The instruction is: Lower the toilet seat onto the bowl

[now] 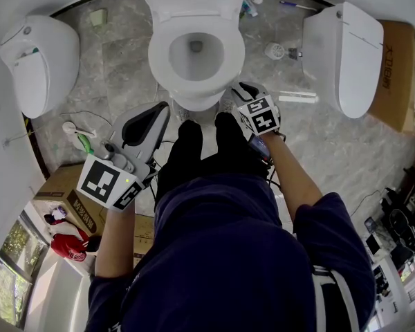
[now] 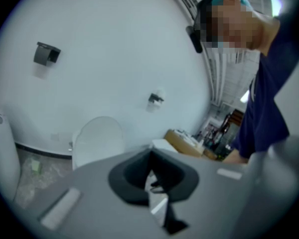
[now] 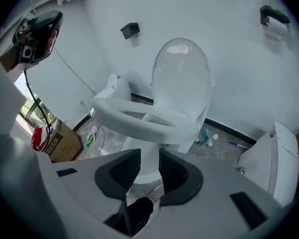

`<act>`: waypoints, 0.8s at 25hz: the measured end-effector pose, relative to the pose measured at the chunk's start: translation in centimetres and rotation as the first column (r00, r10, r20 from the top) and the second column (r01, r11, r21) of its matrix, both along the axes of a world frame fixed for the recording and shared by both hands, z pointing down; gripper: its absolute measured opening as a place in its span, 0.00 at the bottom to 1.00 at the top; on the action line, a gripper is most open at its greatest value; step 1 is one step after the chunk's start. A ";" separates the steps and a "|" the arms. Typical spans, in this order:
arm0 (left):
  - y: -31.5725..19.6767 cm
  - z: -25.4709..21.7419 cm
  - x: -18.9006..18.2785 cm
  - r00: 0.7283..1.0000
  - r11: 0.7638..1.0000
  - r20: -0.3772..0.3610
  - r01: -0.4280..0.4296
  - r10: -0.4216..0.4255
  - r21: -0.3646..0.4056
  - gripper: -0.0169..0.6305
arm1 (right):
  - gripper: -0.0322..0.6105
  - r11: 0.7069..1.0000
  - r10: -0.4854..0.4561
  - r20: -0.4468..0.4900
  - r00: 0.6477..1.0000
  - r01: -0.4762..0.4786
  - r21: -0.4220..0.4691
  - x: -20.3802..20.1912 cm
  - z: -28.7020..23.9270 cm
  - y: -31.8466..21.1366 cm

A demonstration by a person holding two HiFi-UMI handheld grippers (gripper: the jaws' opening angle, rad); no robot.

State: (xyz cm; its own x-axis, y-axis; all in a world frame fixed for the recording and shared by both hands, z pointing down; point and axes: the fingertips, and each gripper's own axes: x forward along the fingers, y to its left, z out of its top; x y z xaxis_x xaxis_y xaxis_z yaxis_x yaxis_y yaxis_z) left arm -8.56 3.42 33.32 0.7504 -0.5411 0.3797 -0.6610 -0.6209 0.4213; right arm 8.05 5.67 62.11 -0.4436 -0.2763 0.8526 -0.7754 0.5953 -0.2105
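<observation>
Hand-held grippers reach forward in the head view: the right hand-held gripper (image 1: 236,92) just beside the toilet seat (image 1: 159,61), the left hand-held gripper (image 1: 159,113) farther back, the seat's long axis running away from both. Left gripper view shows jaws together, empty, facing another toilet (image 2: 97,143). Right gripper view shows jaws apart, empty, the seat (image 3: 139,122) level just beyond, lid (image 3: 182,78) upright.

Head view: from above, steeply down on white ceramic toilet (image 1: 228,54). Right gripper view: low & close, facing same toilet's front (image 3: 139,119). Left gripper view: low, towards plain white wall (image 2: 104,49).
</observation>
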 end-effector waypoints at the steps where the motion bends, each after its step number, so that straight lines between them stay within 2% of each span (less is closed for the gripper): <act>1: 0.1 0.0 0.0 1.000 1.000 -0.002 0.000 0.000 0.000 0.03 | 0.22 1.000 0.007 0.002 1.000 -0.007 0.003 0.1 -0.2 0.0; 10: 1.0 0.6 0.4 1.000 1.000 -0.020 0.005 -0.005 -0.007 0.03 | 0.10 0.995 0.042 0.067 0.997 -0.047 0.083 0.0 -3.0 -1.6; 20: 1.7 1.3 0.0 1.000 1.000 -0.020 0.019 -0.019 -0.024 0.03 | 0.10 0.995 0.019 0.099 0.995 -0.029 0.094 -1.6 -3.0 -2.6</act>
State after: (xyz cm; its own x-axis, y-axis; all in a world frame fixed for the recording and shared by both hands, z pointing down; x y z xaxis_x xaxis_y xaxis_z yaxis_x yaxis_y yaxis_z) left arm -8.56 5.16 34.59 0.7478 -0.5463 0.3773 -0.6636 -0.5982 0.4492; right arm 6.42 3.09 59.13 -0.5154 -0.3661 0.7748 -0.7684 0.5977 -0.2288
